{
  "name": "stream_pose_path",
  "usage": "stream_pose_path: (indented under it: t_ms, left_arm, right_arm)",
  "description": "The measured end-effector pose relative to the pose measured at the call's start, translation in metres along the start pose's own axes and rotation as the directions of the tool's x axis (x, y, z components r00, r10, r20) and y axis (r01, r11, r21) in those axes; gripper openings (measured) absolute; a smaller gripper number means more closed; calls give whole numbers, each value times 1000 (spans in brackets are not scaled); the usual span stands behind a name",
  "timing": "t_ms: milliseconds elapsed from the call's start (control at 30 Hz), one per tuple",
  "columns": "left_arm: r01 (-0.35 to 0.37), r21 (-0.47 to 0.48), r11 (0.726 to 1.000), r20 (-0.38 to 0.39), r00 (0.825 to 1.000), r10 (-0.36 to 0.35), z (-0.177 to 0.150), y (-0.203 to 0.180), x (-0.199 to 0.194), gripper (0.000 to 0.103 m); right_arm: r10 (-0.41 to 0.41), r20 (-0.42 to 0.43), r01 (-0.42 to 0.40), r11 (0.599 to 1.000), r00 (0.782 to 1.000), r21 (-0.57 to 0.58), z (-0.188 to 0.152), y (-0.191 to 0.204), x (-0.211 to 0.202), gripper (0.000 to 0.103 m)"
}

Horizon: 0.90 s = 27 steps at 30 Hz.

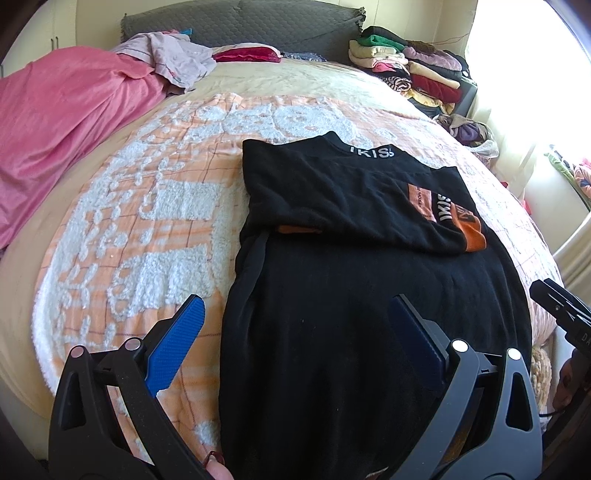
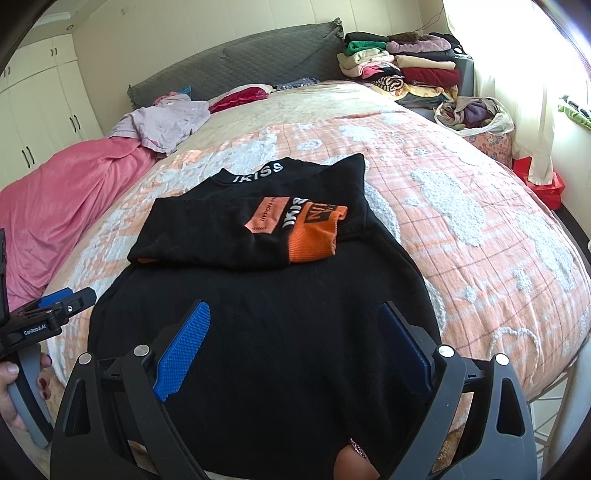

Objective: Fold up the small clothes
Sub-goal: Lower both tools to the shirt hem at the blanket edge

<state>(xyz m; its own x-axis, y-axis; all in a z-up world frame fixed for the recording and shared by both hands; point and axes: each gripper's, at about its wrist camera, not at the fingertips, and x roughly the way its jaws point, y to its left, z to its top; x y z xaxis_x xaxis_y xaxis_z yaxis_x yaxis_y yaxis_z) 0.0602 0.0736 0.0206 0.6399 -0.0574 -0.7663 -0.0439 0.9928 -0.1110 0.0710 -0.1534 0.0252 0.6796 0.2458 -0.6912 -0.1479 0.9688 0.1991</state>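
Observation:
A black sweater point(image 1: 369, 302) point(image 2: 266, 332) lies flat on the bed, collar at the far end. Both sleeves are folded across its chest, and an orange cuff point(image 2: 314, 240) point(image 1: 474, 236) lies on top. White lettering marks the collar point(image 1: 370, 151) point(image 2: 257, 172). My left gripper point(image 1: 297, 314) is open over the sweater's near left hem, one blue pad point(image 1: 177, 343) over the blanket and the other over black cloth. My right gripper point(image 2: 295, 317) is open above the near hem with nothing between its fingers. The left gripper point(image 2: 59, 310) shows at the left edge of the right wrist view, held by a hand point(image 2: 14, 384).
The bed carries an orange and white textured blanket point(image 1: 147, 221) point(image 2: 461, 221). A pink cover point(image 1: 55, 129) and a lilac garment point(image 1: 177, 59) lie at the far left. Stacked folded clothes point(image 1: 410, 66) point(image 2: 402, 70) sit far right by the grey headboard point(image 1: 240, 26). A bag of clothes point(image 2: 476, 114) stands beside the bed.

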Motion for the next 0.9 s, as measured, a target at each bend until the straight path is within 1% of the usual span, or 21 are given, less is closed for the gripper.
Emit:
stream_pose_path:
  t_ms: [233, 567, 767, 900]
  left_arm:
    - [-7, -14, 1000, -5, 1000, 7, -13, 7, -3, 93]
    - [-33, -40, 999, -35, 999, 32, -42, 26, -6, 93]
    - [-32, -59, 998, -52, 998, 29, -57, 37, -8, 93]
    - [-29, -72, 997, -64, 998, 24, -68, 43, -9, 93]
  right_arm:
    - [-1, -9, 1, 1000, 1000, 0, -10, -6, -5, 91]
    - [-17, -25, 17, 1000, 1000, 22, -30, -24, -9, 91]
    - [-28, -39, 29, 999, 999, 42, -42, -36, -12, 91]
    - [-44, -44, 46, 998, 998, 37, -49, -41, -13, 91]
